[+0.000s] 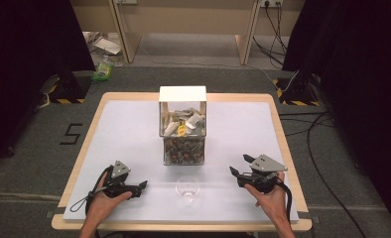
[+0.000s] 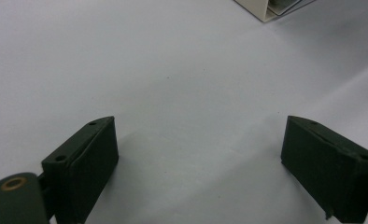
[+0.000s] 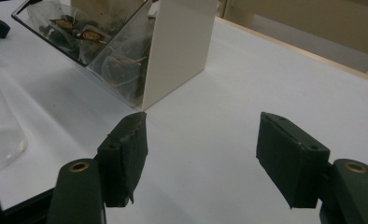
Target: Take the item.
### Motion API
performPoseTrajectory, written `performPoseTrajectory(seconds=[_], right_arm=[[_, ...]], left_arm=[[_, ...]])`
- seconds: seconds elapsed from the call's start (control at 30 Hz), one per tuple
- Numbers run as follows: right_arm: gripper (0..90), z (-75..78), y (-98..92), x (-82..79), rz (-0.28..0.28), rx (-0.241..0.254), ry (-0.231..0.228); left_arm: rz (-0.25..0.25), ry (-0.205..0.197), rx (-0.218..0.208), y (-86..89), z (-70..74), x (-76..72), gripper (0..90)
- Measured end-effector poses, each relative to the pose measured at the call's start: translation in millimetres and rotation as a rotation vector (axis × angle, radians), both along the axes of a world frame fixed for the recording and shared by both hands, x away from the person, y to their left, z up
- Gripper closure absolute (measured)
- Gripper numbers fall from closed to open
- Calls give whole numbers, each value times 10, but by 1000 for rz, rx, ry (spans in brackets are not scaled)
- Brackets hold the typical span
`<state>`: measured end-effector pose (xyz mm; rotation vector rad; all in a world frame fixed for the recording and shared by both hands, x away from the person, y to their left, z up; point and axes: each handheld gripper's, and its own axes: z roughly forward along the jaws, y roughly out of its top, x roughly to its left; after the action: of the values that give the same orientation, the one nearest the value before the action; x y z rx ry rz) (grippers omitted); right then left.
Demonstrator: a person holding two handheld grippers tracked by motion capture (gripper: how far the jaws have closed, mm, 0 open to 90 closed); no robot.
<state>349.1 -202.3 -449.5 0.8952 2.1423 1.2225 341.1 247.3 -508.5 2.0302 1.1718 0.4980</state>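
Note:
A clear-fronted box (image 1: 182, 124) with a white top stands in the middle of the table; its upper shelf holds tea bags and its lower one holds darker packets. A small clear glass (image 1: 187, 188) sits in front of it near the front edge. My left gripper (image 1: 140, 188) rests low on the white mat to the left of the glass, pointing right. In its own view the left gripper (image 2: 198, 158) is open over bare mat. To the right of the glass, my right gripper (image 1: 239, 164) points left. The right gripper (image 3: 203, 154) is open and holds nothing, with the box (image 3: 173, 46) ahead and the glass (image 3: 0, 135) at the left.
A white mat (image 1: 129, 134) covers the wooden table (image 1: 278, 124). Black curtains hang on both sides. Cables (image 1: 317, 148) run over the floor at the right, and a green item (image 1: 102, 73) lies on the floor beyond the table's far left corner.

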Motion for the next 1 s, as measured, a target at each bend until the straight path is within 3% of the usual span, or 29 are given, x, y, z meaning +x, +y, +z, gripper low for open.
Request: performPoseTrajectory(seconds=[0.67, 1.0], right_arm=[[382, 319, 152, 41, 33, 64, -47], [414, 596, 264, 27, 58, 91, -81]], left_arm=[[0, 0, -3, 0, -1, 1, 103], [0, -1, 2, -1, 1, 0, 103]])
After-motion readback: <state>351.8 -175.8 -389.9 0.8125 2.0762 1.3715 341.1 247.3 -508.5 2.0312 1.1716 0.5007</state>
